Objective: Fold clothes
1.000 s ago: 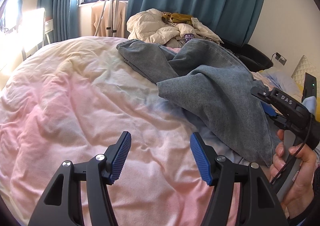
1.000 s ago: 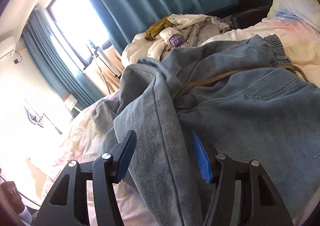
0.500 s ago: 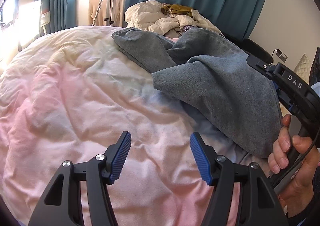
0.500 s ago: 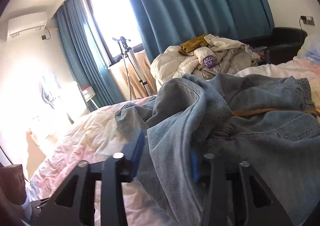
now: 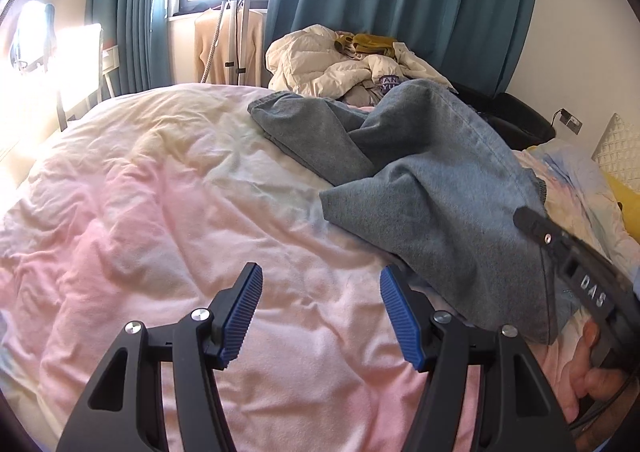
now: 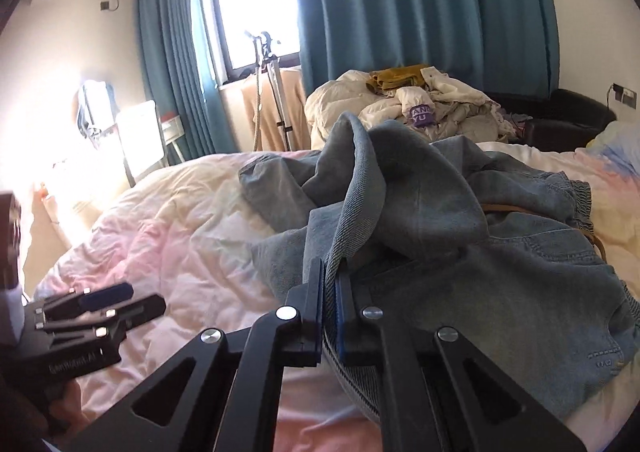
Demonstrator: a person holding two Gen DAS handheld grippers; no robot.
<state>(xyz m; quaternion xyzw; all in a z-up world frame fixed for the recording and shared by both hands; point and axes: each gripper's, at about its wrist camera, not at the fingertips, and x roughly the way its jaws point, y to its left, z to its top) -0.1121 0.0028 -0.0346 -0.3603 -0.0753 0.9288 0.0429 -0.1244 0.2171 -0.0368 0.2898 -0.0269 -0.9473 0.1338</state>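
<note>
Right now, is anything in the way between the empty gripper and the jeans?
Nothing visible. The left gripper is open over bare duvet, with the jeans just ahead to its right. The right gripper already pinches them.

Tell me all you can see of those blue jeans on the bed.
The jeans are faded blue denim, with an elastic waistband, stitched seams and a brown belt or cord lying across them. They lie crumpled, not yet folded, on the pink and cream duvet, legs crossing toward the far edge. The right gripper is shut on one fold and lifts it into a ridge. The left gripper is open beside them, not touching.
</note>
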